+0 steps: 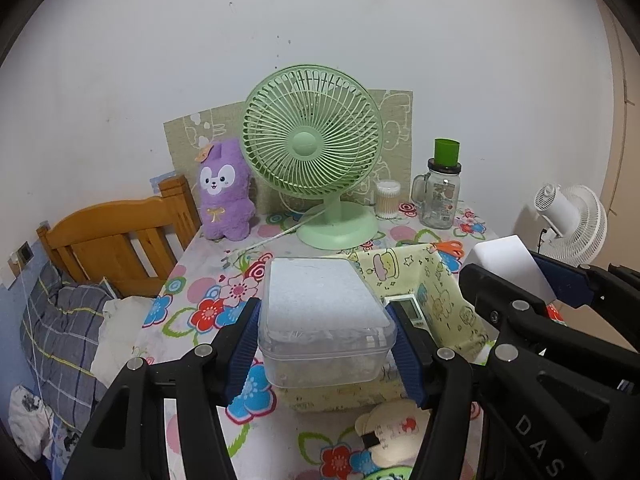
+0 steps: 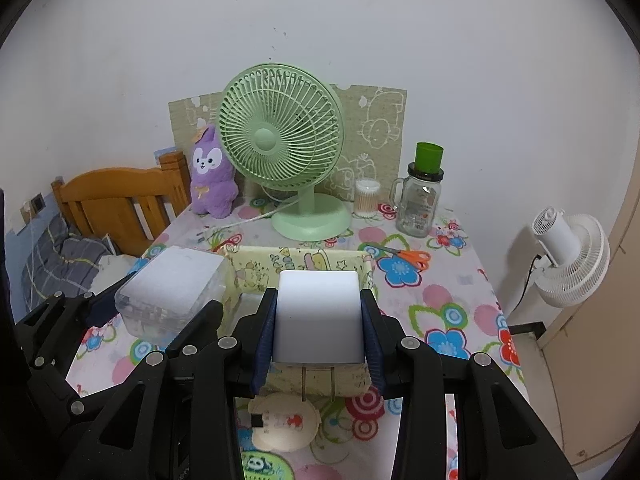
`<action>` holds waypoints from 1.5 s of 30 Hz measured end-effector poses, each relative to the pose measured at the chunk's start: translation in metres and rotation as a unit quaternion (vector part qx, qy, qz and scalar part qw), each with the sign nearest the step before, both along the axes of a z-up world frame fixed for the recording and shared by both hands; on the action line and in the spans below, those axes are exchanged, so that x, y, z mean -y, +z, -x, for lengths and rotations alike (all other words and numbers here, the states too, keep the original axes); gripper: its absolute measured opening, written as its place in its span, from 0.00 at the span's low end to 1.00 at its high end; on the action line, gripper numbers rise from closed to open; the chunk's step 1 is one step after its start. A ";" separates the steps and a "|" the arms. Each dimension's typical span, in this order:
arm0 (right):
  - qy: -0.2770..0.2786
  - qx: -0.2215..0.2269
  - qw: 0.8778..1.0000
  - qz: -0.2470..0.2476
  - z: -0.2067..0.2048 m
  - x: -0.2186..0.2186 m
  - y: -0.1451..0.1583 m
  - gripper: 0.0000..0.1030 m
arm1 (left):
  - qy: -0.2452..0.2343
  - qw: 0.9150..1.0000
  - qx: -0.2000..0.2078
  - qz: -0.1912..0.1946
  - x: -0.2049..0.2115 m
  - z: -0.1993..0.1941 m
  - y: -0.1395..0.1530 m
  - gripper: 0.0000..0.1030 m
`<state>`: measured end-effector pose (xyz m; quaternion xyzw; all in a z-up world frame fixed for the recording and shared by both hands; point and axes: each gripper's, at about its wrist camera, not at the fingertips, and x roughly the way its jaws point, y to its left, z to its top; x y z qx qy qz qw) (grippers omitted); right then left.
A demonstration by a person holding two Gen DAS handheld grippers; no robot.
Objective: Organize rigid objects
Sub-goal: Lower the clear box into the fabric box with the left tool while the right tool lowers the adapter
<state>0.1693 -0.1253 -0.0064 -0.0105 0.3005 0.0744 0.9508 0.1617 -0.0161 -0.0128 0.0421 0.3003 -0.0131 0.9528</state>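
My left gripper (image 1: 324,344) is shut on a clear lidded plastic box (image 1: 324,312), held just above the near left corner of a yellow cartoon-print fabric bin (image 1: 440,292). A small white device with a screen (image 1: 408,308) lies inside the bin. My right gripper (image 2: 319,340) is shut on a white charger block (image 2: 318,312), with two metal prongs pointing down over the bin's (image 2: 312,260) front wall. In the right wrist view the clear box (image 2: 172,292) hangs at the left. In the left wrist view the charger (image 1: 508,264) shows at the right.
On the flowered tablecloth (image 2: 452,292) stand a green fan (image 1: 312,148), a purple plush (image 1: 226,196), a cotton-swab jar (image 1: 387,198) and a glass mug (image 1: 440,196) topped by a green cup. Orange scissers (image 2: 412,258) lie right of the bin. A round cream tag (image 2: 286,420) lies in front. A bed is left, a white fan (image 2: 568,256) right.
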 end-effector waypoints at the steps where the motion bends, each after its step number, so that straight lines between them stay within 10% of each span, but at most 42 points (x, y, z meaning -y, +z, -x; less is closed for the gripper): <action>1: 0.000 -0.002 1.000 -0.001 -0.003 0.000 -0.001 0.41 | 0.000 1.000 -0.001 0.001 0.000 -0.003 0.000 0.61; 45: 0.024 -0.085 0.996 0.001 -0.098 -0.014 -0.075 0.41 | -0.010 0.998 -0.061 -0.024 -0.007 -0.085 -0.067 0.62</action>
